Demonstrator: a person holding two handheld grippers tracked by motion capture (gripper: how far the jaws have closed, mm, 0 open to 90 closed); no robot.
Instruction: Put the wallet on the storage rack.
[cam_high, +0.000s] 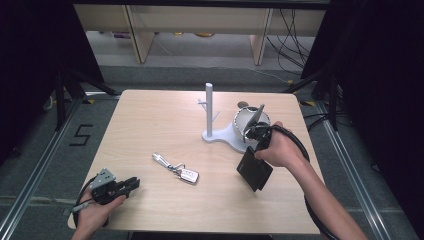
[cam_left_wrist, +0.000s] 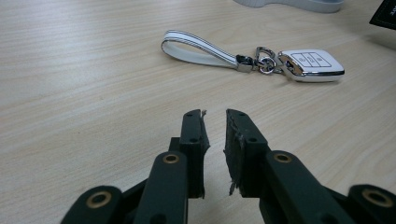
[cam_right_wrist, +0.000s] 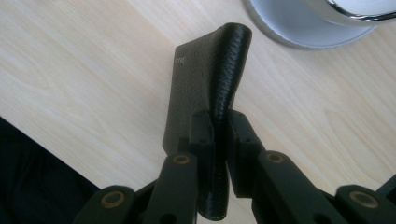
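My right gripper is shut on a black leather wallet, pinching its folded spine and holding it above the table. From above, the wallet hangs below the right hand at the table's right side. A white car key with a white strap lies in the middle of the table, and in the left gripper view the key fob and strap lie just ahead of my left gripper. That gripper rests low at the front left, its jaws a small gap apart with nothing between them.
A white stand with an upright post and a flat base sits at the back centre-right. A white bowl-like dish rests on that base, close to the right hand. Cables run along the floor beyond the table.
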